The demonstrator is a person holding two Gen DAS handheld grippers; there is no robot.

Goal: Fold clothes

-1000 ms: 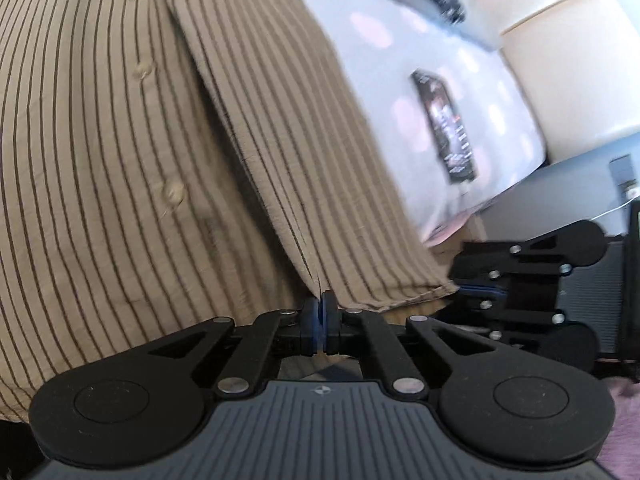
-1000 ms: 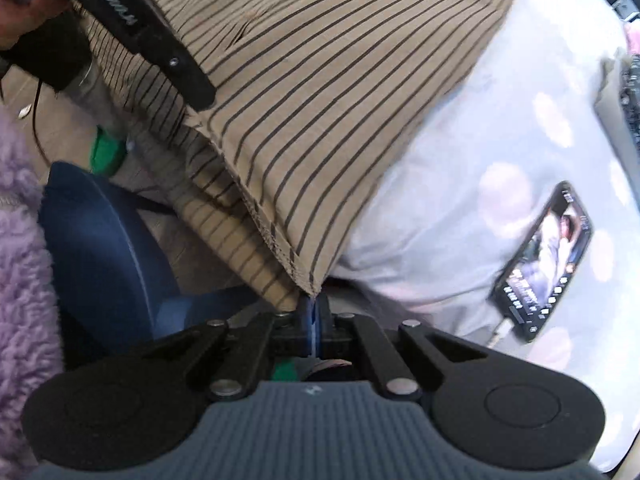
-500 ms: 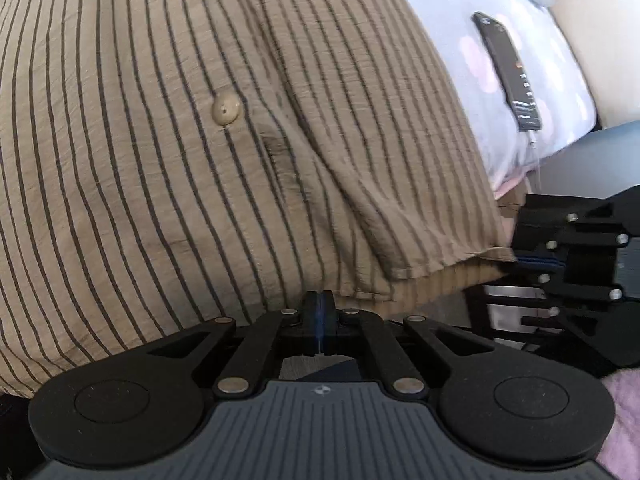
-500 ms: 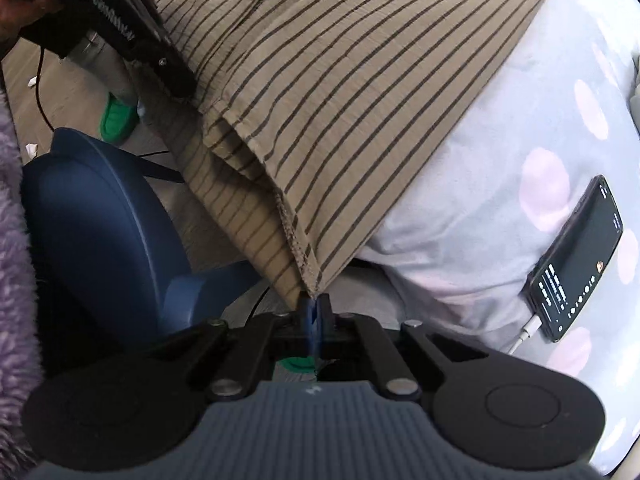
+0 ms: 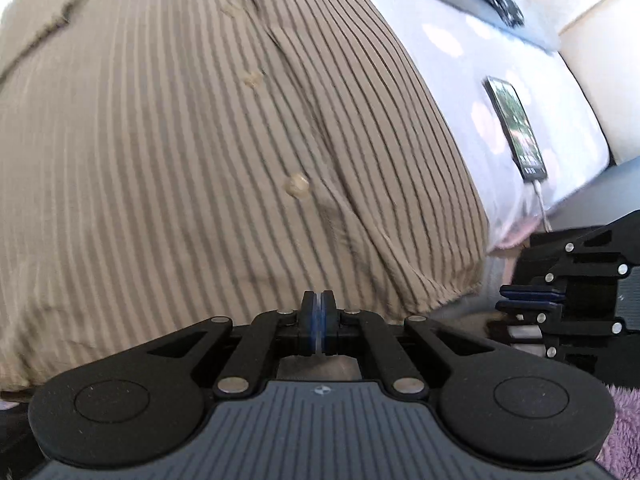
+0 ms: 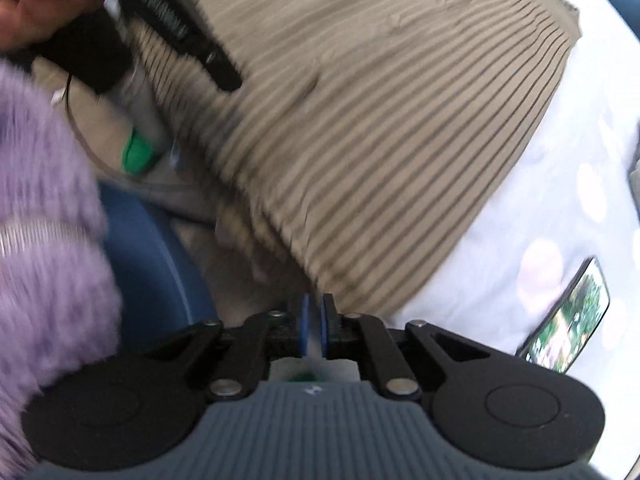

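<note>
A tan shirt with dark stripes and buttons [image 5: 240,152] lies spread on a bed, its hem hanging over the near edge; it also fills the right wrist view [image 6: 380,120]. My left gripper [image 5: 319,320] is shut, its pads pressed together just below the hem, with no cloth visible between them. My right gripper [image 6: 314,328] has a narrow gap between its pads and holds nothing; the shirt's corner lies just beyond it. The right gripper also shows at the right of the left wrist view [image 5: 528,300], slightly parted.
The bed sheet [image 5: 460,72] is pale with pink dots. A phone [image 5: 516,128] with a cable lies on it, right of the shirt, also in the right wrist view [image 6: 568,316]. A blue chair [image 6: 152,264] and purple fuzzy sleeve [image 6: 44,232] are left.
My right gripper has let go of the shirt's corner and its pads have parted slightly. The shirt has dropped flatter onto the bed. My left gripper no longer shows cloth between its pads.
</note>
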